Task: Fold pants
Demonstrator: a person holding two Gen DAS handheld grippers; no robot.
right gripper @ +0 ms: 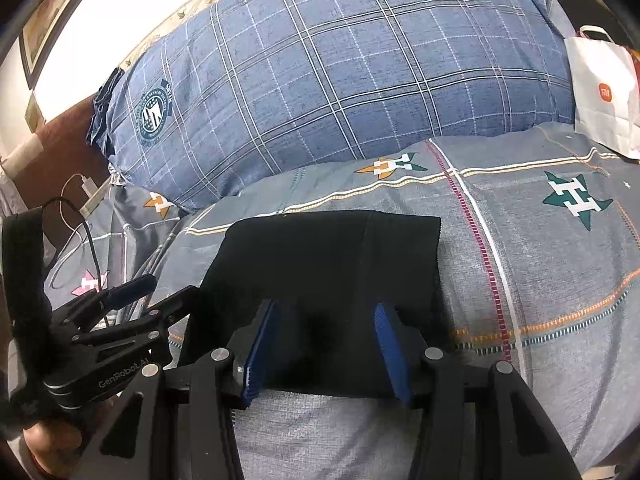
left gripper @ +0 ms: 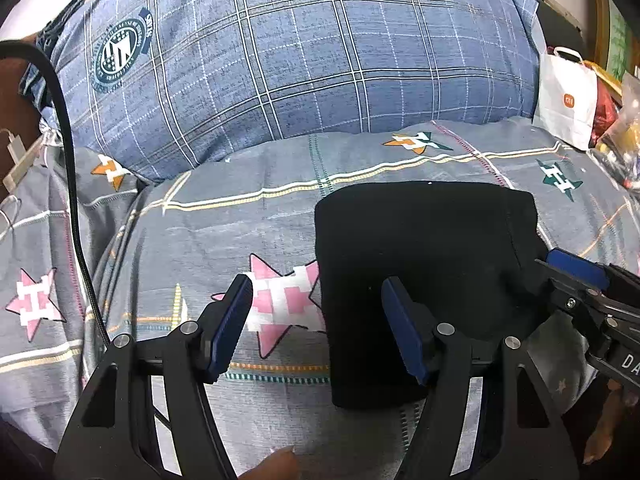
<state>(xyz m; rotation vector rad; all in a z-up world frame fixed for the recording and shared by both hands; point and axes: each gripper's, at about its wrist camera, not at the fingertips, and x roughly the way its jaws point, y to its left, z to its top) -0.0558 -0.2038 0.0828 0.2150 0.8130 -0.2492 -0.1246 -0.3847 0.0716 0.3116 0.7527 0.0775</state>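
Observation:
The black pants lie folded into a compact rectangle on the grey patterned bedsheet; they also show in the right wrist view. My left gripper is open and empty, hovering over the pants' left edge, one finger over the sheet and one over the cloth. My right gripper is open and empty above the near edge of the pants. The right gripper shows at the right of the left wrist view; the left gripper shows at the left of the right wrist view.
A big blue plaid pillow fills the back of the bed. A white paper bag and cluttered items stand at the far right. A black cable and a white charger lie at the left.

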